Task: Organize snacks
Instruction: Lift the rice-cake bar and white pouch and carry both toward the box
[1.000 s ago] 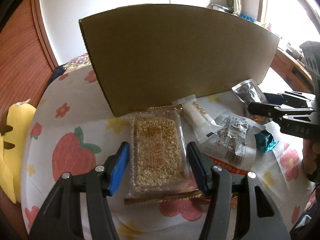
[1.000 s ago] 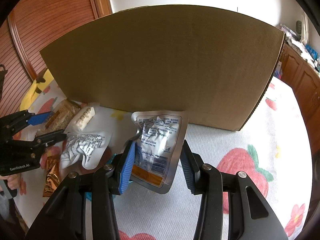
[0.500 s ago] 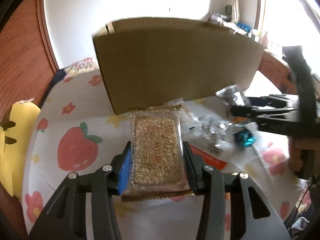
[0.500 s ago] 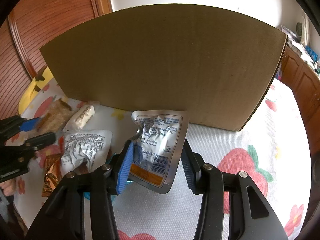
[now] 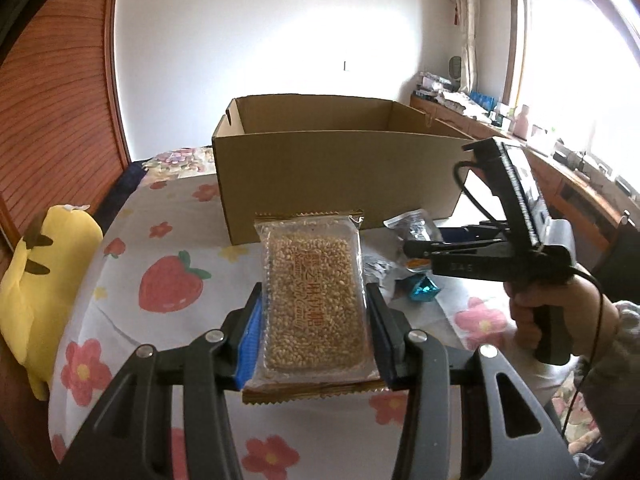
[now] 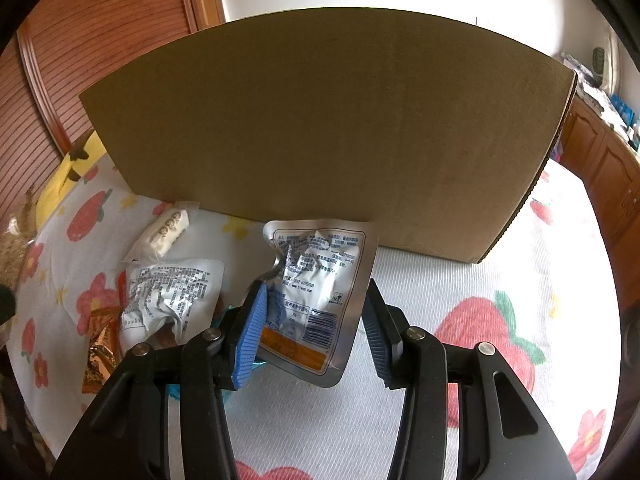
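My left gripper (image 5: 316, 332) is shut on a clear pack of sesame candy (image 5: 314, 300) and holds it up above the table, in front of an open cardboard box (image 5: 340, 172). My right gripper (image 6: 314, 332) is shut on a silver foil pouch (image 6: 320, 284), low over the table in front of the box wall (image 6: 320, 132). The right gripper also shows in the left wrist view (image 5: 416, 246), with the pouch (image 5: 412, 226). Left of the pouch lie another silver packet (image 6: 168, 296), a white wrapped bar (image 6: 164, 232) and a gold wrapper (image 6: 100, 352).
A tablecloth with strawberries and flowers (image 5: 160, 280) covers the table. A yellow plush toy (image 5: 36, 280) lies at the left edge. A teal foil candy (image 5: 422, 290) sits by the right gripper. Wooden cabinets (image 6: 600, 168) stand at the right.
My left gripper shut on the sesame candy pack and lifted it, so the box's open top now shows. The right gripper held still with the pouch.
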Motion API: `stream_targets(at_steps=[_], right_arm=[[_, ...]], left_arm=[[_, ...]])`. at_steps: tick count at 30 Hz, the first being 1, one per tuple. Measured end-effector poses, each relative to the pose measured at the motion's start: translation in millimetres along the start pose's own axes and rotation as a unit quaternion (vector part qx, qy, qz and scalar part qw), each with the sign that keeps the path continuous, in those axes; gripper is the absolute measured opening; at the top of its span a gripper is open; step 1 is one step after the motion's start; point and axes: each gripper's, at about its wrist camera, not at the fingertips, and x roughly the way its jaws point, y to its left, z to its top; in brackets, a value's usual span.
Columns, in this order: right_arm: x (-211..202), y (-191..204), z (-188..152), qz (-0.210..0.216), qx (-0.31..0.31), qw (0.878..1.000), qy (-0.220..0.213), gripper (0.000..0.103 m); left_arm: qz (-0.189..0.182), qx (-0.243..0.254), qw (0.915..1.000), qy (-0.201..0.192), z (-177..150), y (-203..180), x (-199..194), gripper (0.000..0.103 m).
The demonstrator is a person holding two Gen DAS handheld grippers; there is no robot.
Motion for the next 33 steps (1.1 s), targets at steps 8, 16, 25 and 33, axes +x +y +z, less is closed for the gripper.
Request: stream_targets(at_steps=[8, 16, 25, 33], right_arm=[[-5.9, 3.3, -4.9, 0.017, -0.015, 1.0, 0.002, 0.04], [-36.9, -4.9, -21.8, 0.049, 0.019, 0.998, -0.024, 0.039], [-74.1, -0.9, -38.5, 0.045, 0.011, 0.997, -0.062, 0.039], [-100.0, -0.4, -59.1, 0.049, 0.004, 0.996, -0.078, 0.039]], left_arm=[[-0.001, 0.001, 1.0, -0.006, -6.3, -9.5, -13.3, 0.046], [-0.003, -0.003, 1.0, -0.005, -12.4, -17.0, -12.5, 0.047], [0.001, 0.0, 0.9999, -0.011, -14.2, -24.8, -12.7, 0.047], [0.005, 0.0, 0.9999, -0.014, -16.2, -29.6, -12.0, 0.047]])
